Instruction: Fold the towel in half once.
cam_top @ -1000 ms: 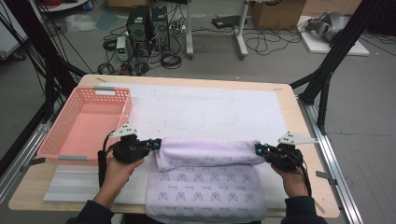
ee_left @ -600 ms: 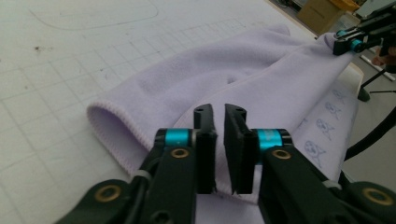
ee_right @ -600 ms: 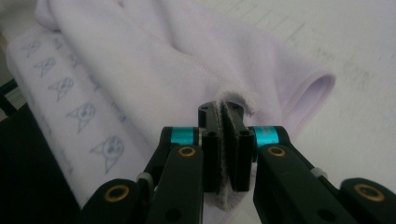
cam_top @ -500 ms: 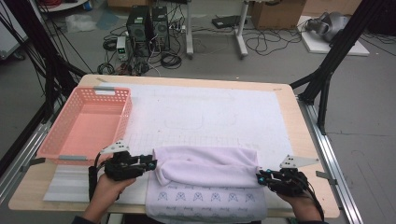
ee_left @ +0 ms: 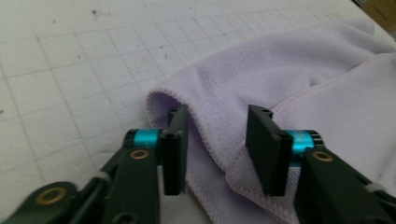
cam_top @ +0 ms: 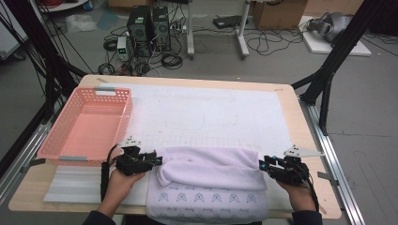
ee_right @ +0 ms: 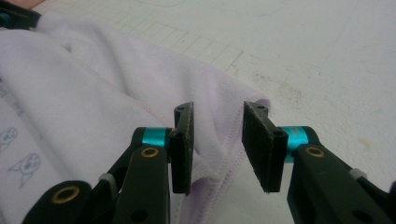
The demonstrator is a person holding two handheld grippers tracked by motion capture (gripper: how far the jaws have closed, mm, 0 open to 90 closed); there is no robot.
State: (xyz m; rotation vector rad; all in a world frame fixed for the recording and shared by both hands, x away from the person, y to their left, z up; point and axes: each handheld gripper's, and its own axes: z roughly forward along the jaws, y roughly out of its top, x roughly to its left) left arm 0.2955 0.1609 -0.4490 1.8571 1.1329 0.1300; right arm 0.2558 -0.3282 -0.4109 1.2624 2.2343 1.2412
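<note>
Lilac towel (cam_top: 211,168) folded on white mat (cam_top: 211,112), long axis running claw to claw. Left gripper (cam_top: 152,159) at its left end, right gripper (cam_top: 263,165) at its right end. Both claws have just been opening: jaws parted, hem corner between them, pads not pressing. Folded edge (ee_left: 205,140) lies straight ahead of left claw. Pink basket (cam_top: 84,123) beyond left claw; left hand nearer it.

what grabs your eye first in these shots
A lilac towel, folded over itself, lies at the table's near edge, with a gripper at each end: the left gripper and the right gripper, jaws apart over its hems. A pink basket sits at the left.
</note>
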